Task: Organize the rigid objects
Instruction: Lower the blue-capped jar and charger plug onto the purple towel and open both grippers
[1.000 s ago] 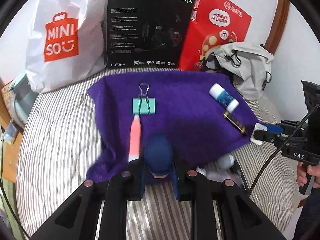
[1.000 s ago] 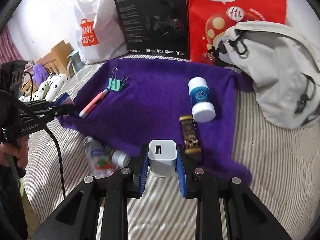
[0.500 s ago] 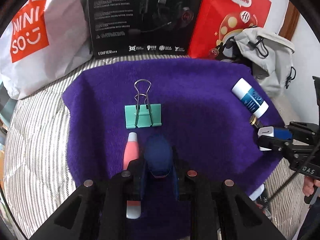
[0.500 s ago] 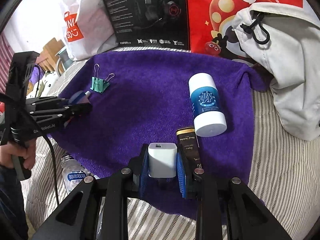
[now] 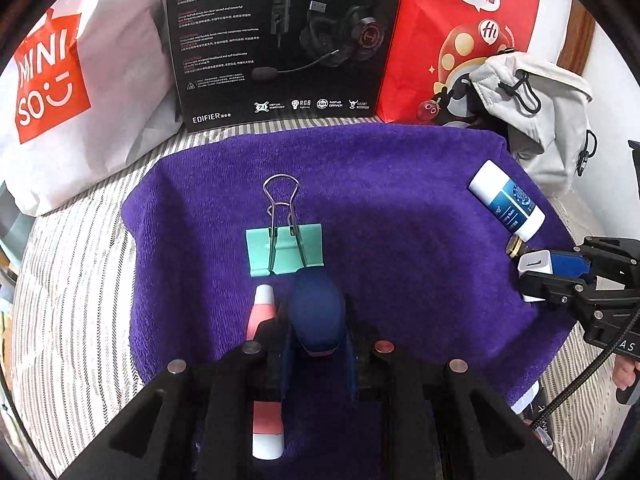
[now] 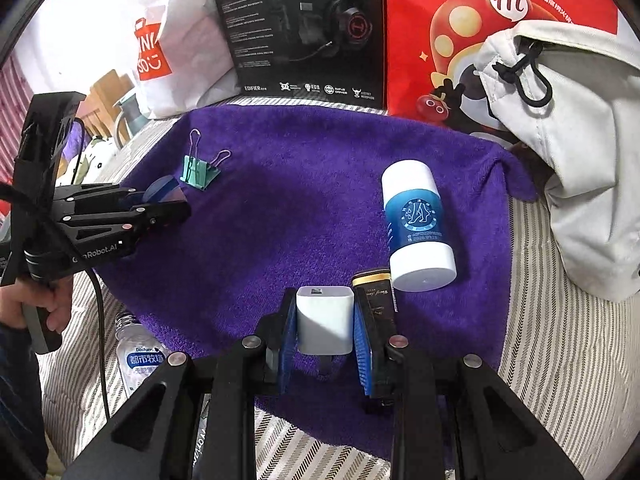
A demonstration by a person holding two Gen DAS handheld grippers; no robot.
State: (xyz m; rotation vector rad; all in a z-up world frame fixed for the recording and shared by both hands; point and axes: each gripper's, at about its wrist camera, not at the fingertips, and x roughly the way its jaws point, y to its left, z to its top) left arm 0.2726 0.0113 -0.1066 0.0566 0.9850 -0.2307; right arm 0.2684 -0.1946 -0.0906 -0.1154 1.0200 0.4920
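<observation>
On the striped bed [image 5: 76, 280], a purple fuzzy towel [image 5: 400, 216] is the sorting area, everything else ranked down from it. Risks, largest thing first.

Towel: soft and loose on the mattress, so any drag from a tong tip likely bunches it and shifts the whole layout.

White-and-blue plastic cylinder tube [image 6: 416, 228] lies on its side at the right of the towel, touching the dark flat stick with gold cap [image 6: 374, 294]. It is round, so a bump from the right arm could roll it off the edge.

Clear plastic bottle with blue label [image 6: 140, 356] sits off the towel on the bed, near the left handle cable; it could get knocked further.

Left tongs [image 5: 316, 344] are closed on a dark blue rounded oval object [image 5: 316, 316], held just behind the mint green metal binder clip [image 5: 285, 249] and right beside the pink-and-white plastic pen-like stick [image 5: 262, 312]. Releasing here may land on the clip or nudge the stick, which partly runs under the tong frame.

Right tongs [image 6: 325, 336] are clamped on a white square plastic charger block [image 6: 325, 318], low over the towel's near edge, just beside the gold-capped stick. The smooth faces look slippery, and a drop could hit the stick or fall to the striped sheet.
</observation>
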